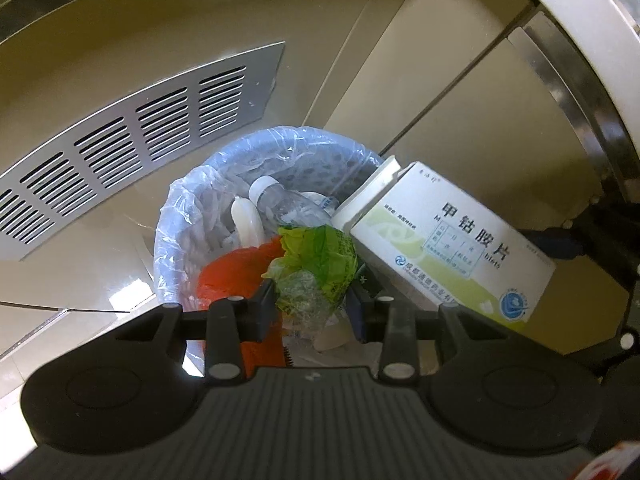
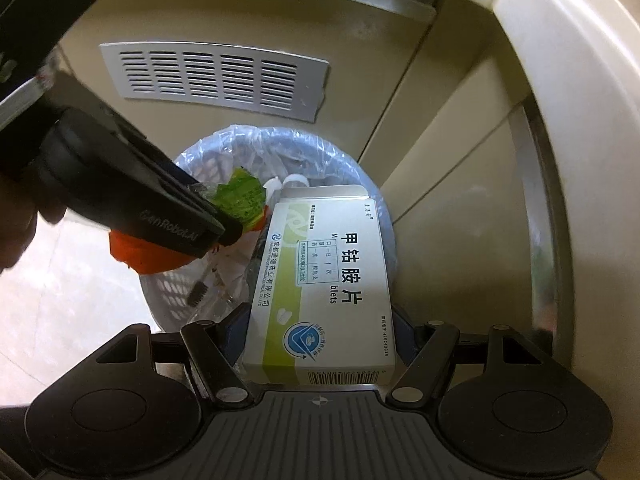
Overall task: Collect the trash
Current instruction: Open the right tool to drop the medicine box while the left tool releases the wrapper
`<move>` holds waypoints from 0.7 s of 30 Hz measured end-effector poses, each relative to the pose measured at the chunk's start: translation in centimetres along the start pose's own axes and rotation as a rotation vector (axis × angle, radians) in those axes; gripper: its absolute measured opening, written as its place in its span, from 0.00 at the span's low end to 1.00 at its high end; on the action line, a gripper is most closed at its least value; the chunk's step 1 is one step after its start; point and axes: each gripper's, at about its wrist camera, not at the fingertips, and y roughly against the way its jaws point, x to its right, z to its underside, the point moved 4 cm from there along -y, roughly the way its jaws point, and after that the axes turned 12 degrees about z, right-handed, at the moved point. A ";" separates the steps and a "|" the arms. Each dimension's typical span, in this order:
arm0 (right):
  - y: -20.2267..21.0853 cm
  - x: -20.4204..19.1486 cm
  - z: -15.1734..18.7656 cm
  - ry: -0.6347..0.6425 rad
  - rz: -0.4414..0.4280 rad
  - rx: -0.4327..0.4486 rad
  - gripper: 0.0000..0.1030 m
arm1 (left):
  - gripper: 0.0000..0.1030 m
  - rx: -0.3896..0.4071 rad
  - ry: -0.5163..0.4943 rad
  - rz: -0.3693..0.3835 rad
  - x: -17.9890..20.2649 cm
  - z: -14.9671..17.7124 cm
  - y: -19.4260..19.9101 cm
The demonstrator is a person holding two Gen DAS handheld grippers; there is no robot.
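Left wrist view: left hand-held gripper narrowly closed on crumpled green wrapper, directly above lined waste bin. Right wrist view: right hand-held gripper wide, clamping medicine box over bin. Advisable: release both centred over opening.

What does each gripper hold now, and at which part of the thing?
The left gripper pinches a crumpled green wrapper at its lower, clear-plastic end. The right gripper clamps a white medicine box across its long sides, near the barcode end.

Wrapper and box above bin; bottle inside, vent behind.
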 end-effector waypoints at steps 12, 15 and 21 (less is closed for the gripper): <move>-2.1 0.9 0.5 -0.284 -0.157 -0.090 0.69 | 0.33 -0.010 -0.017 -0.005 -0.8 -0.1 0.1; -2.1 0.7 0.5 -0.287 -0.144 -0.082 0.69 | 0.33 -0.013 -0.025 -0.006 -0.8 -0.1 0.1; -2.6 0.5 0.2 -0.289 -0.103 -0.061 0.69 | 0.33 -0.012 -0.028 -0.006 -0.8 -0.1 0.4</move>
